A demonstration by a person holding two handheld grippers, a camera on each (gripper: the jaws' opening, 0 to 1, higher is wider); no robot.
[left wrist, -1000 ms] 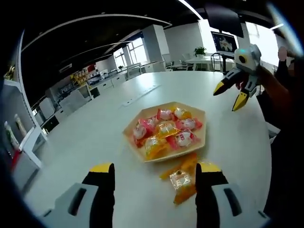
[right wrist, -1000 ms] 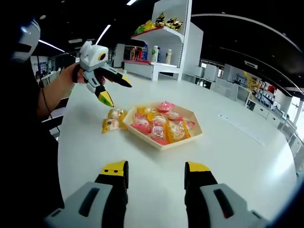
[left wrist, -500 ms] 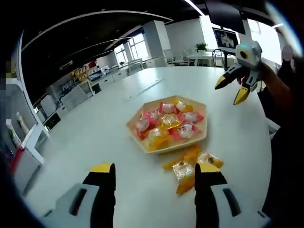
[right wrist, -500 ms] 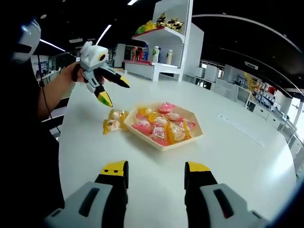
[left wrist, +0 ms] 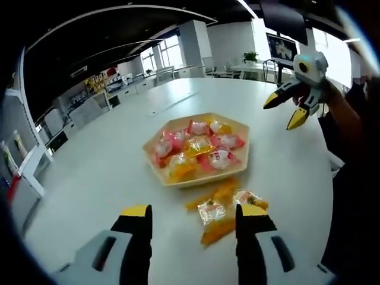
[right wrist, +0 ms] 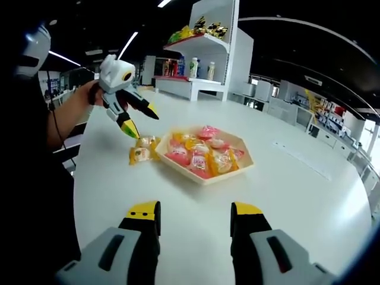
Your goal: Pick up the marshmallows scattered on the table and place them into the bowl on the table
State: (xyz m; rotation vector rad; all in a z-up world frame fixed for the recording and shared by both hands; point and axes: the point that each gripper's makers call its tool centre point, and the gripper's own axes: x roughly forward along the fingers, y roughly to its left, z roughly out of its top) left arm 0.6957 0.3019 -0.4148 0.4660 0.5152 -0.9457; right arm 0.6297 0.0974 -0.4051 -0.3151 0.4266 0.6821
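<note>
Left gripper view, read from left to right: my left gripper (left wrist: pixel 193 222) hangs low over the white round table (left wrist: pixel 95 172) with its yellow-tipped jaws spread and nothing between them. Ahead sits the hexagonal wooden bowl (left wrist: pixel 234 169), heaped with wrapped marshmallows in pink and orange. Just this side of its rim lie two loose marshmallow packets (left wrist: pixel 222 211), an orange one nearest my right jaw and another beside it; they may overlap, though the fisheye blur makes that hard to tell. Farther right, my right gripper (left wrist: pixel 292 107) is held up in the air, jaws parted and empty.

In the right gripper view, the left gripper (right wrist: pixel 138 117) hovers above those packets (right wrist: pixel 141 151), which lie beside the bowl's (right wrist: pixel 205 178) left edge.

My worry from here is the slick, crinkly wrapping. If I close on both packets together, one could slide out, and a low approach could nudge the bowl across the smooth tabletop.
</note>
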